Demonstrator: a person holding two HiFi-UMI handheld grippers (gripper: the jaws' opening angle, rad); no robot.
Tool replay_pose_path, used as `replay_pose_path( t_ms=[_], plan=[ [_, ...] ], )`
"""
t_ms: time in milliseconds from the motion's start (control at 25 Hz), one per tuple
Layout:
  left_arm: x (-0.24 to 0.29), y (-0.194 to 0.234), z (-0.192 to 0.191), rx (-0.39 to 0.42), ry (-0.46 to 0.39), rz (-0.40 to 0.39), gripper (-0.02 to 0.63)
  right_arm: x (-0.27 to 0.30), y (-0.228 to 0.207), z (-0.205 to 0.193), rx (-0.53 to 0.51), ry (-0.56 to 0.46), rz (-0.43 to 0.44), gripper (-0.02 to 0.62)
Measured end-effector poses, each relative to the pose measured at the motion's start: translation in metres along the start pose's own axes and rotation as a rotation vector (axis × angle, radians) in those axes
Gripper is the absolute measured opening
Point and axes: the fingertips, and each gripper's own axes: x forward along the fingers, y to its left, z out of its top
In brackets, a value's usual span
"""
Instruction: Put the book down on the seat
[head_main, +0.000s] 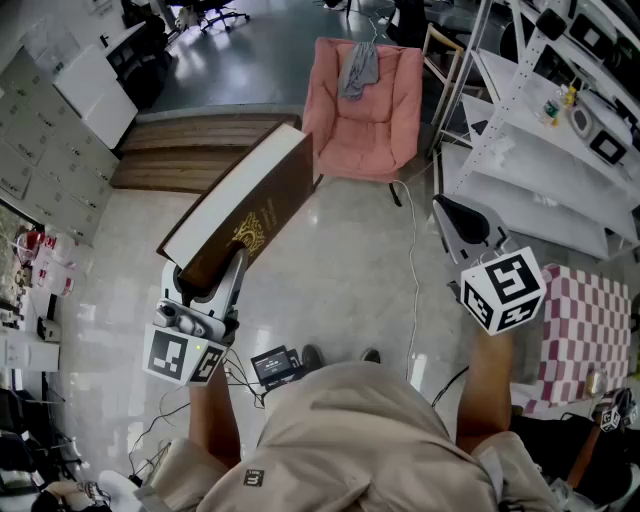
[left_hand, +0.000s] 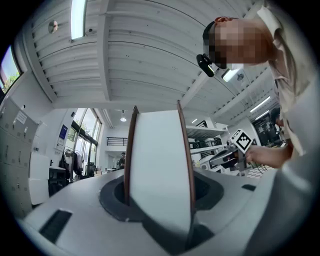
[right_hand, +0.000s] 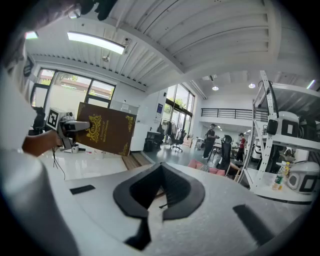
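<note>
1. Left tongs (head_main: 222, 272): spread wide, pinching the thick brown book (head_main: 250, 205) at its lower end; the book rises tilted above them.
2. Right tongs (head_main: 462, 222): pressed together, empty, well apart from the book.
3. Pink armchair (head_main: 365, 115): ahead of both tongs, well apart.

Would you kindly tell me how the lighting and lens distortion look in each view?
Head view: even daylight, sheen on the glossy floor, book sharp. Left gripper view: heavy fisheye, dark corners, ceiling light glaring. Right gripper view: fisheye bows the shelf rack; strip light blown out.
</note>
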Motion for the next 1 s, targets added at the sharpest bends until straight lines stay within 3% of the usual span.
replay_pose_path(
  t_ms=[640,1000],
  plan=[
    [0.020,0.042,-0.028,-0.036,0.017,-0.036,0.224,0.044,0.006,-0.004,0.015,0.041,-0.021,-0.012],
    [0.023,0.087,-0.049,-0.066,0.022,-0.069,0.224,0.079,0.022,-0.001,0.058,0.032,-0.067,-0.011]
  ],
)
